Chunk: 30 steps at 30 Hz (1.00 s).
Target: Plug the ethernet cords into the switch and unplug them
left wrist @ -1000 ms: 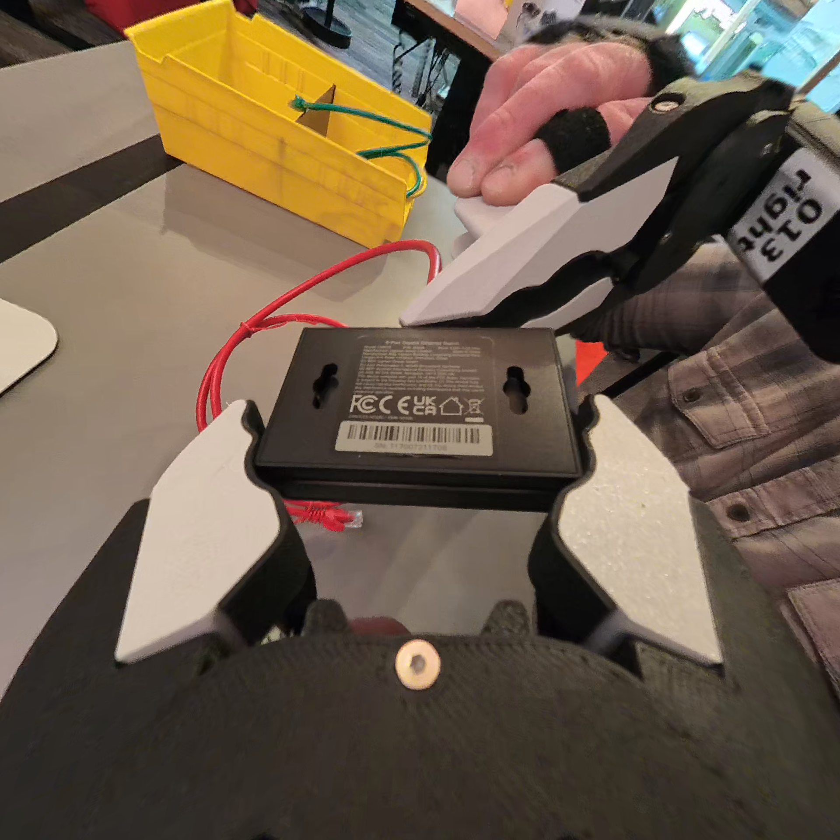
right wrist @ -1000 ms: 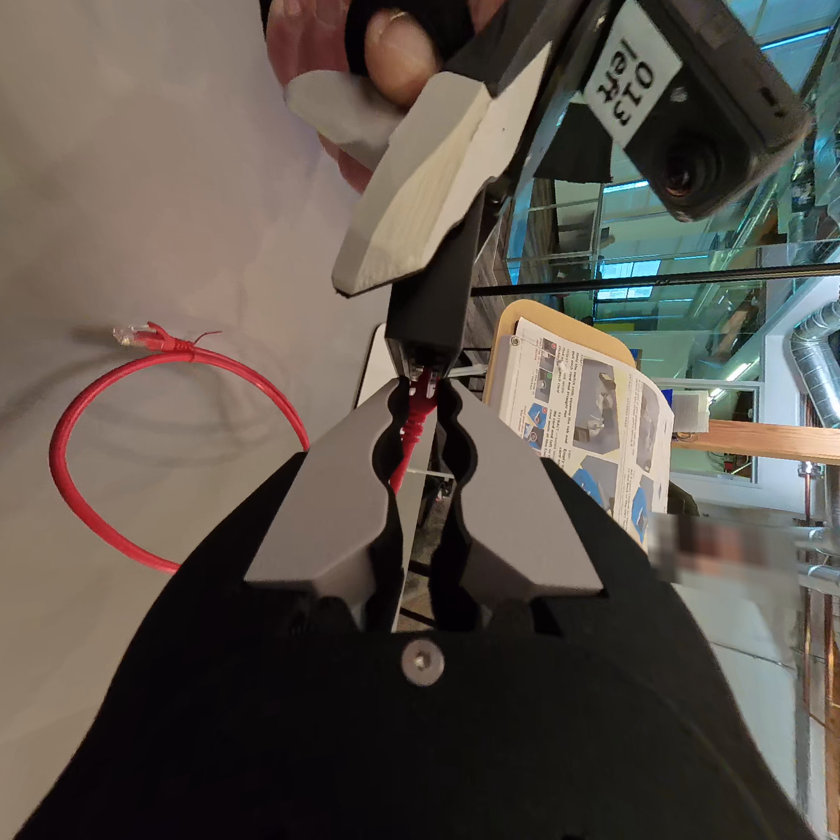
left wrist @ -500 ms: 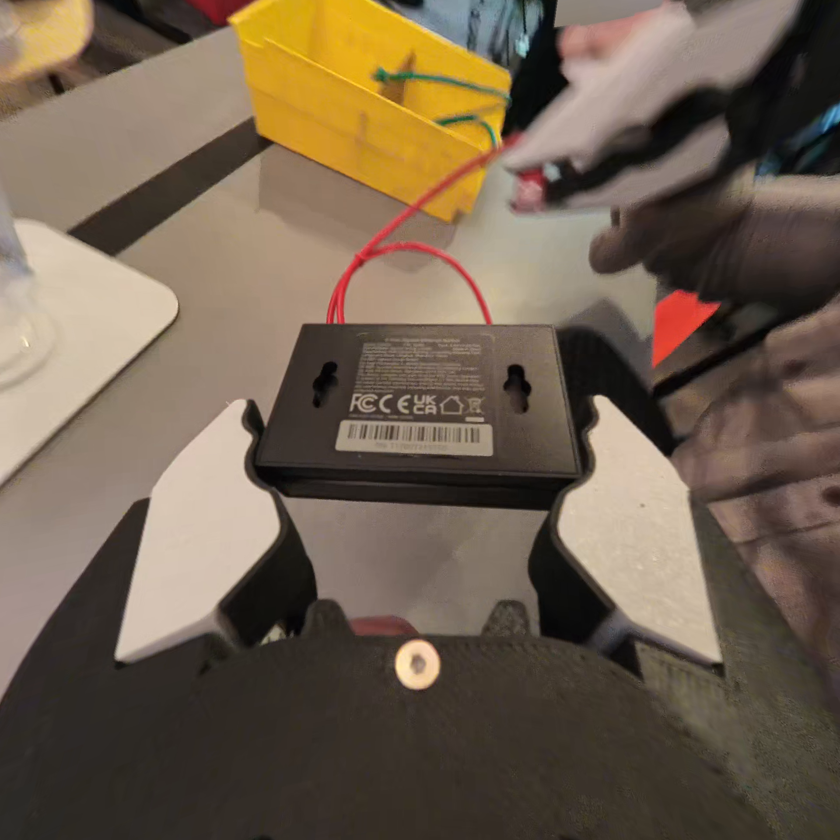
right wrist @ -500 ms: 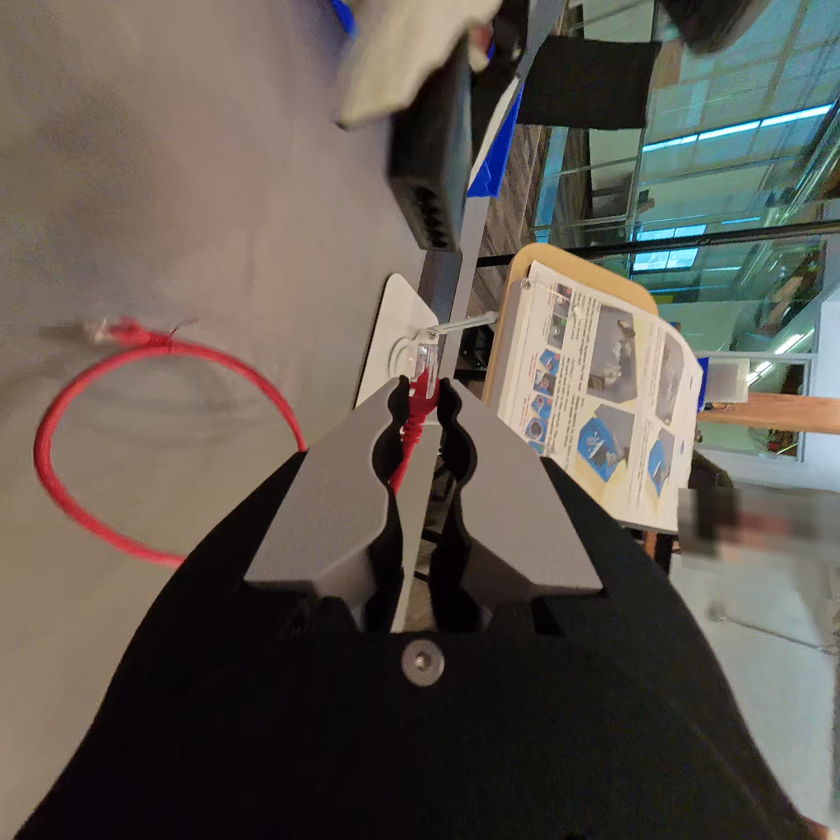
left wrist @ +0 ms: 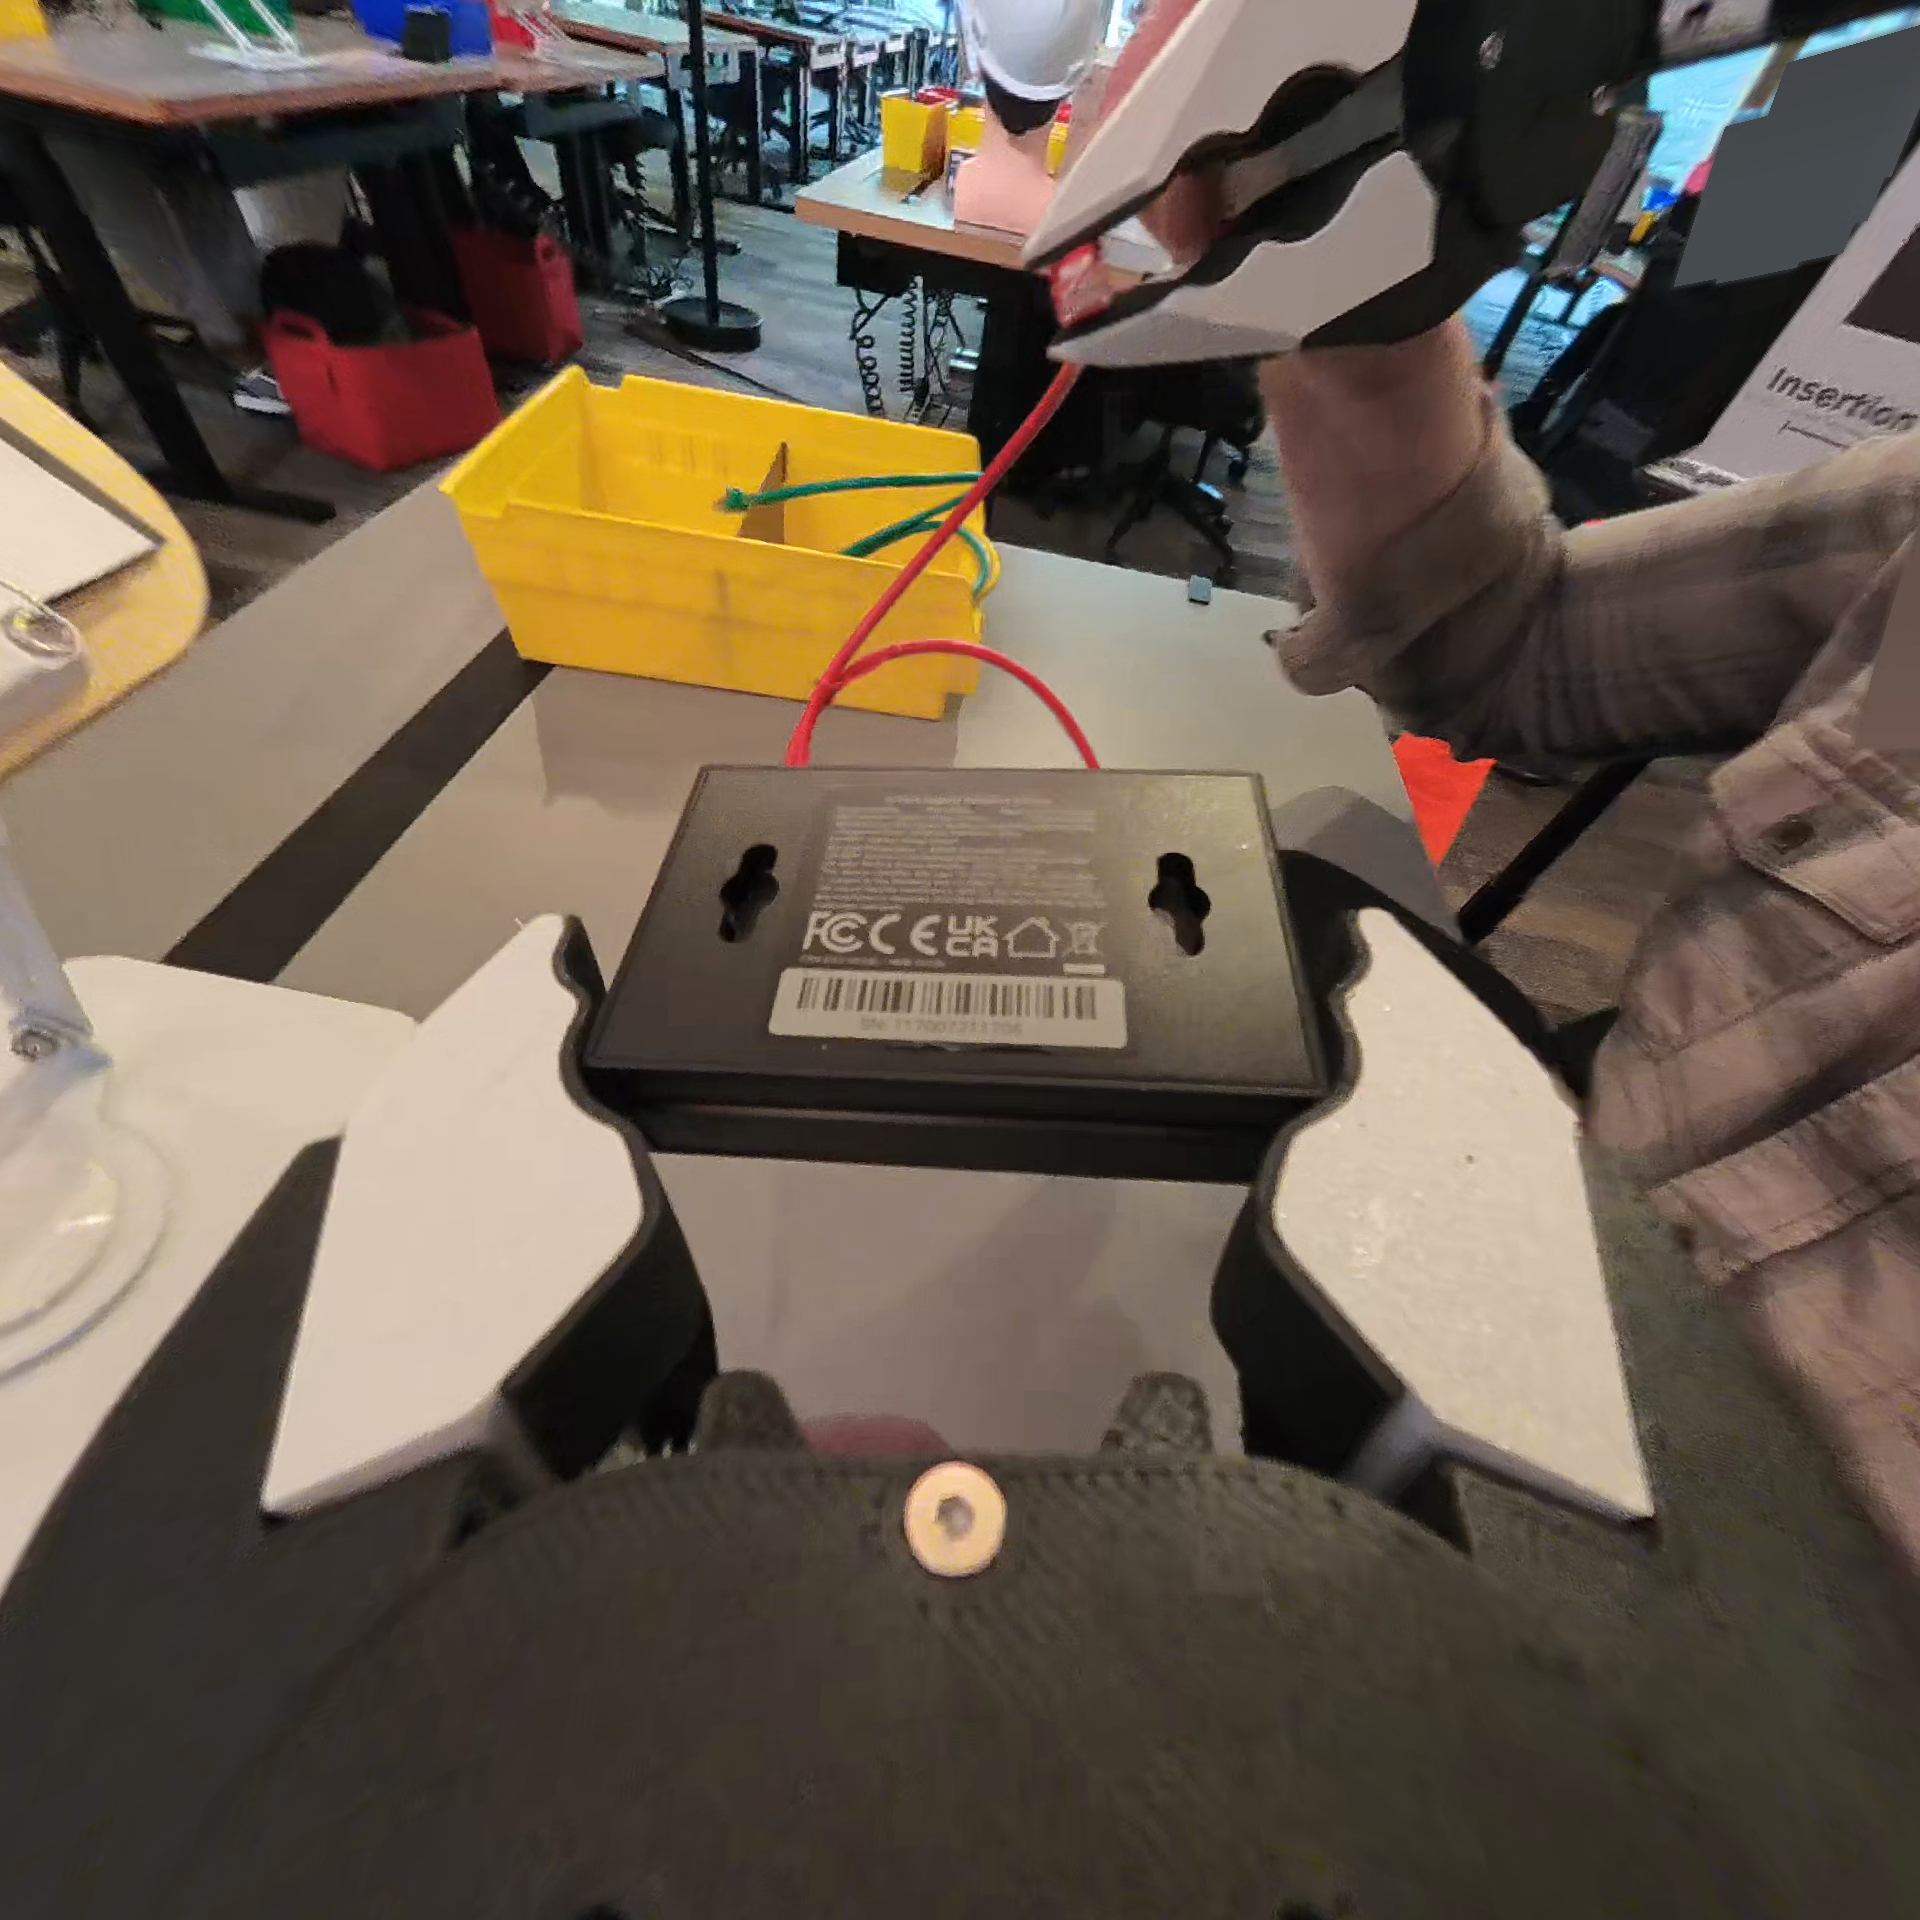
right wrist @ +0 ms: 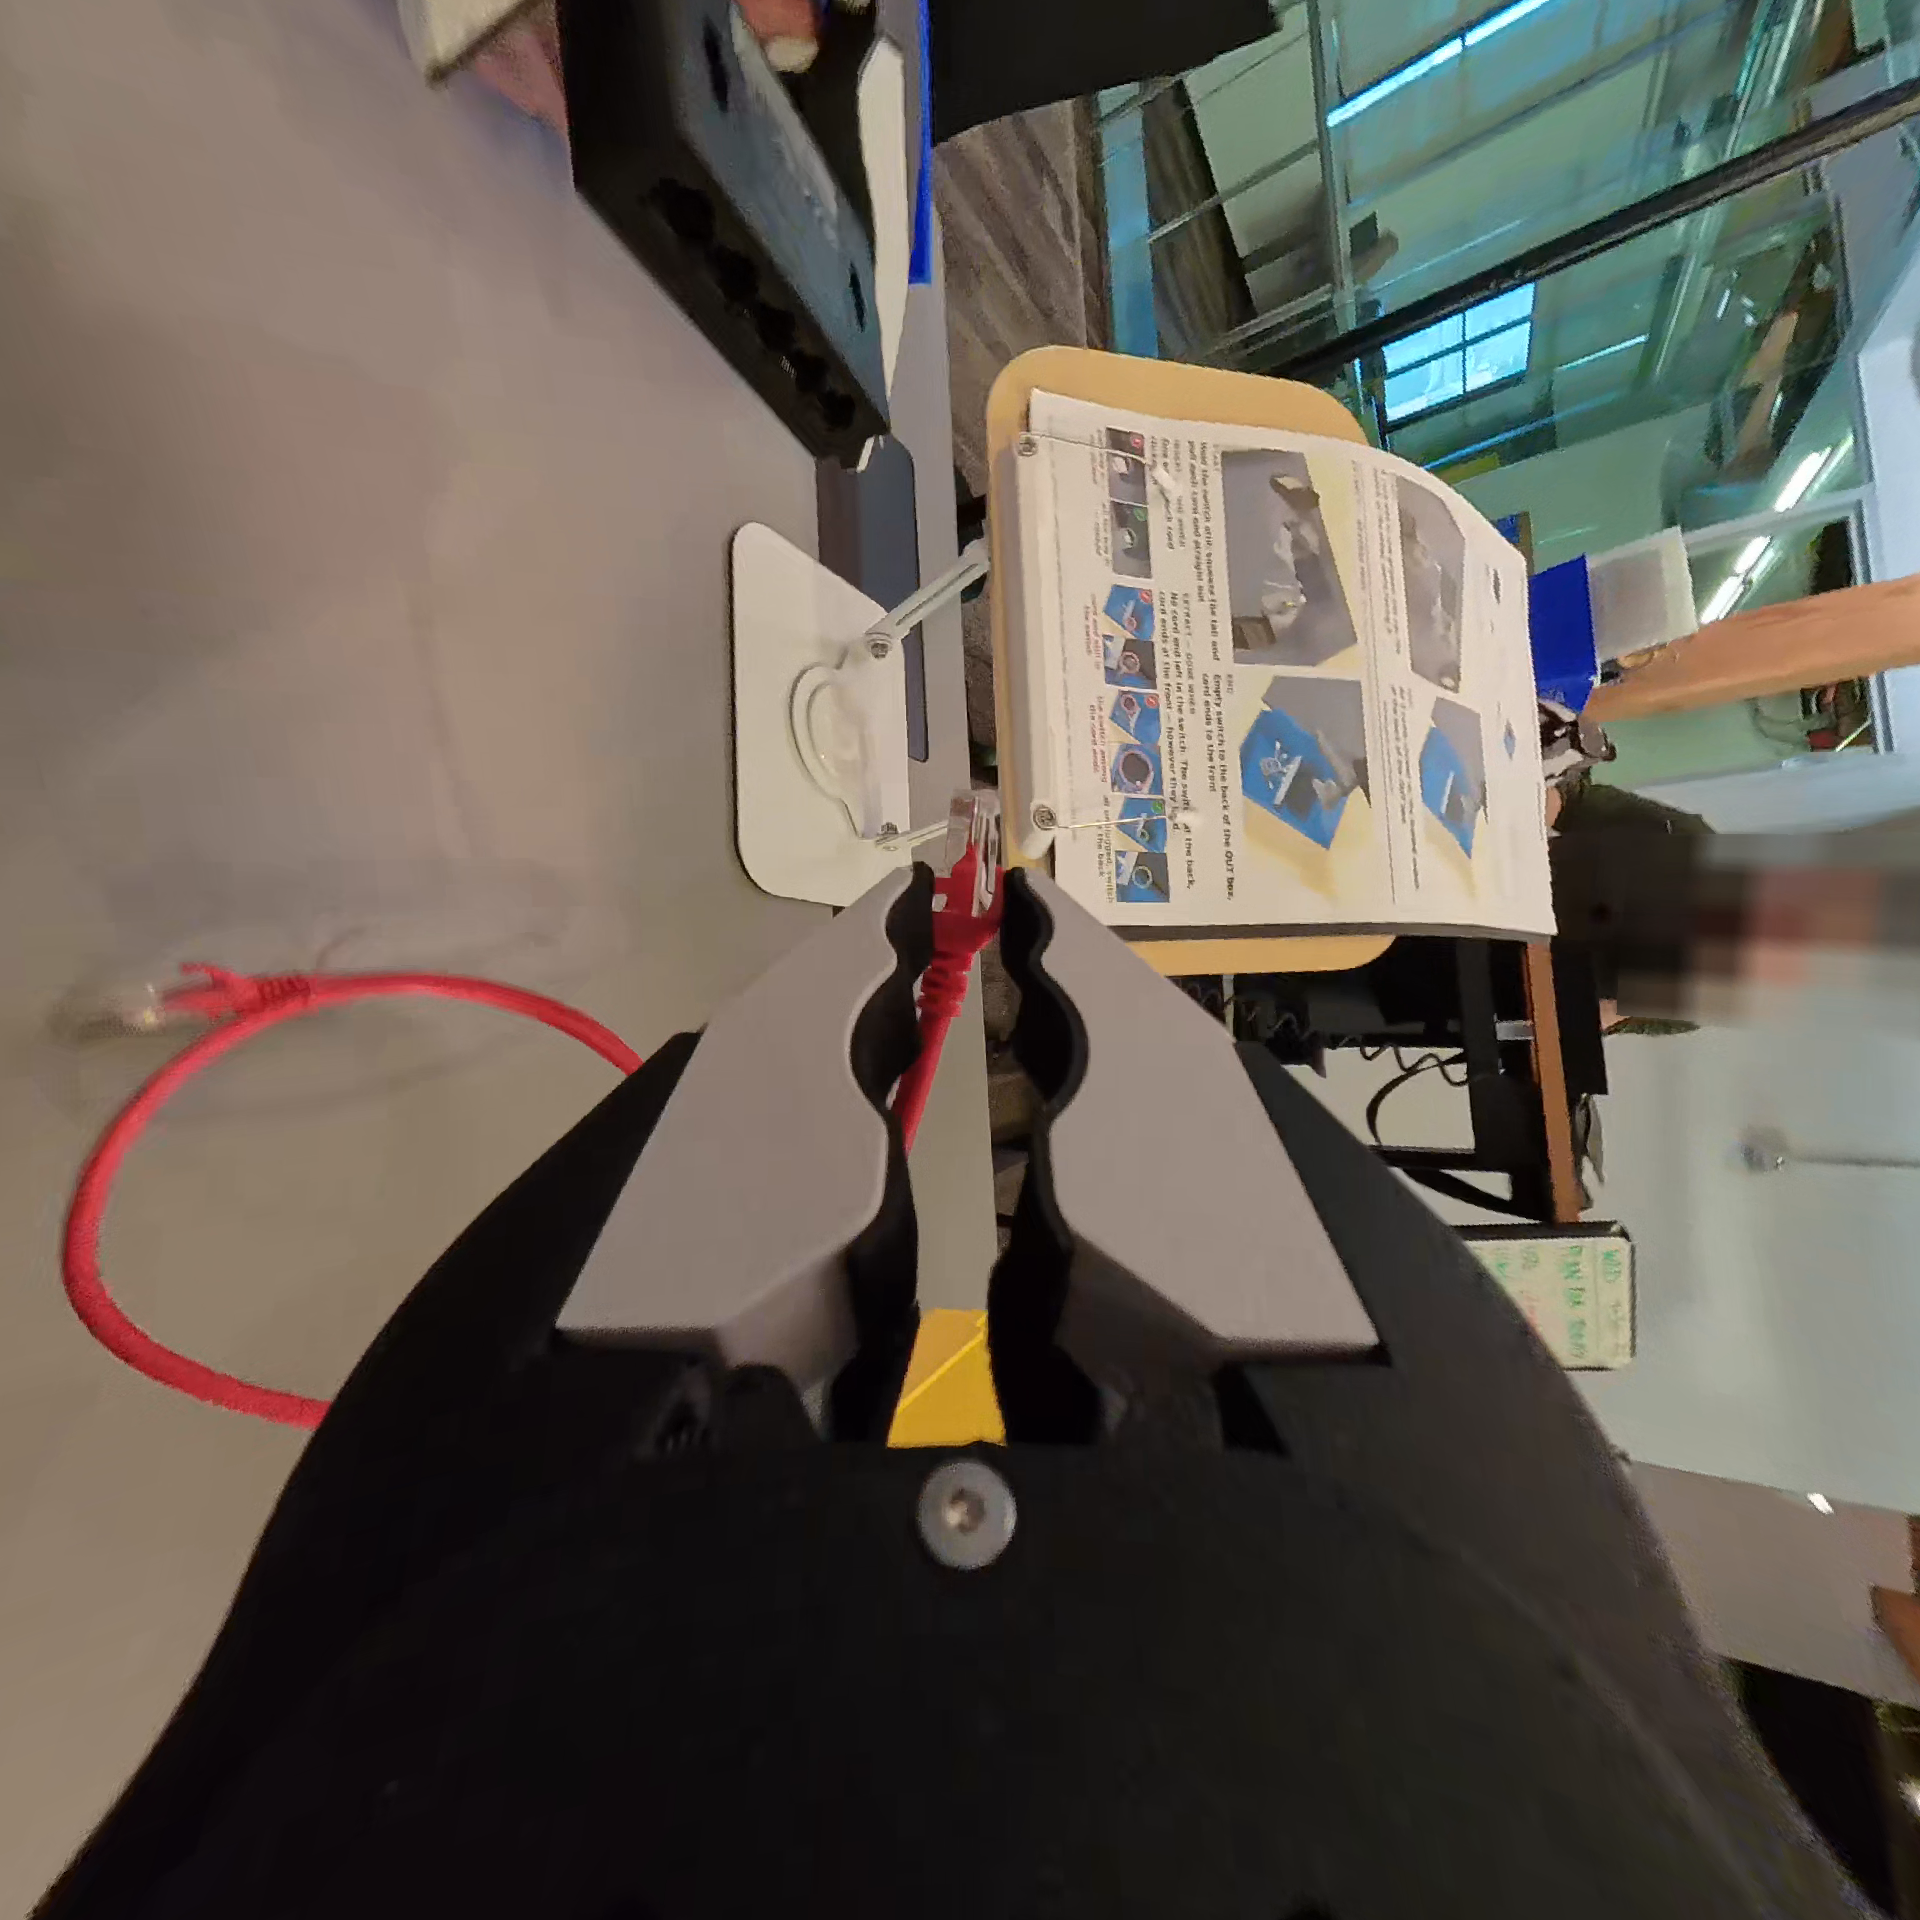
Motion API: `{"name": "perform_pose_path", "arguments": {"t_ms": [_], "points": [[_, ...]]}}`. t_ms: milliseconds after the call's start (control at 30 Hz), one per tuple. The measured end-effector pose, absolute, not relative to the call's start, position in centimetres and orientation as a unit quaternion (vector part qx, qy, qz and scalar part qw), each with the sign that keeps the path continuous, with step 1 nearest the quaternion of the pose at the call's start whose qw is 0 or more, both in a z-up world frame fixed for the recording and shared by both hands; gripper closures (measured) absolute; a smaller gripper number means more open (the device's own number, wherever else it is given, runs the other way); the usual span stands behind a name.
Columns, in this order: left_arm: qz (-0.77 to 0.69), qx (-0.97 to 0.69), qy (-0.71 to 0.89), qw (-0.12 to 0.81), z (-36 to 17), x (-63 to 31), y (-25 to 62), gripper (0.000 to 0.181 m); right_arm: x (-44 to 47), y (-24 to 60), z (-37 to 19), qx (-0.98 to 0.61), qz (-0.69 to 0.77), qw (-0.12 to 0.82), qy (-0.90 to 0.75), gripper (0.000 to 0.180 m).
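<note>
Two grippers, each clamped on its own part, above the grey table (left wrist: 395,727).

The left gripper (left wrist: 951,1049) grips the black ethernet switch (left wrist: 956,925) by its sides, label side up. Beyond the switch, raised and apart from it, the right gripper (right wrist: 961,894) pinches the red ethernet cord (right wrist: 260,1039) just behind its clear plug (right wrist: 968,816); a yellow bin (left wrist: 717,561) with a green cord (left wrist: 862,488) sits farther back.

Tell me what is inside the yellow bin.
A green cord lies in the yellow bin, looping over its right end, beside a cardboard-coloured divider. The near wall hides the bin's floor, so anything lower down cannot be seen.
</note>
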<state>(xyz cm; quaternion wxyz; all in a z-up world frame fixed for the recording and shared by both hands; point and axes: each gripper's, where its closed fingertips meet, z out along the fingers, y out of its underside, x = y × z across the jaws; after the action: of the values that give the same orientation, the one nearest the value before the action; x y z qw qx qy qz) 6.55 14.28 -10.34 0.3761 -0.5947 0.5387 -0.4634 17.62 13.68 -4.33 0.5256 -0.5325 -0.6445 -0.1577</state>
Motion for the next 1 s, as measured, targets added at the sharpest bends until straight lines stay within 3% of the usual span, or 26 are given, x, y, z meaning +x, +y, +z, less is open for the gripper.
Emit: {"name": "perform_pose_path", "arguments": {"t_ms": [267, 567, 700, 1000], "points": [[-0.437, -0.565, 0.584, 0.386, -12.0, 7.8, 17.2, 0.054, 18.9, 15.2, -4.7, -0.590, -0.113, 0.515, -0.612, 0.168], [-0.418, -0.546, 0.611, 0.393, -15.4, 6.2, 18.5, 0.054, 18.3, 16.0, -17.2, -0.692, -0.047, 0.382, -0.611, 0.168], [-0.471, -0.517, 0.593, 0.400, -13.0, 5.9, 18.1, 0.054, 17.5, 15.1, -21.6, -0.715, -0.018, 0.332, -0.615, 0.167], [-0.426, -0.488, 0.631, 0.428, -8.2, 7.3, 18.4, 0.054, 18.1, 13.6, -21.5, -0.758, 0.080, 0.274, -0.586, 0.118]]}}
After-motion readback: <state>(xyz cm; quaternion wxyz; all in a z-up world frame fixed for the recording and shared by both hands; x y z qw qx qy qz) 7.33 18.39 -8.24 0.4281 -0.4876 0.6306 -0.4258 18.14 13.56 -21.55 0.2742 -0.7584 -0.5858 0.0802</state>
